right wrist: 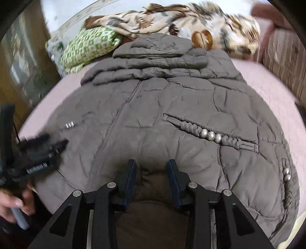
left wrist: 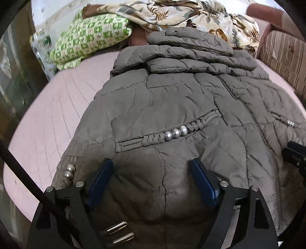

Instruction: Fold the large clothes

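Here, by the jacket:
Jacket (left wrist: 172,107): flat on pink bed (left wrist: 57,107).
Left claw (left wrist: 151,172): spread wide above hem.
Right claw (right wrist: 152,172): parted, gripping nothing, above hem.

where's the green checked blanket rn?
In the left wrist view the green checked blanket lies upper left on the pink bed cover, tucked under the leaf-print blanket, just left of the grey padded jacket.

A grey-brown quilted jacket (left wrist: 181,107) lies spread flat, front up, sleeves folded across its top.
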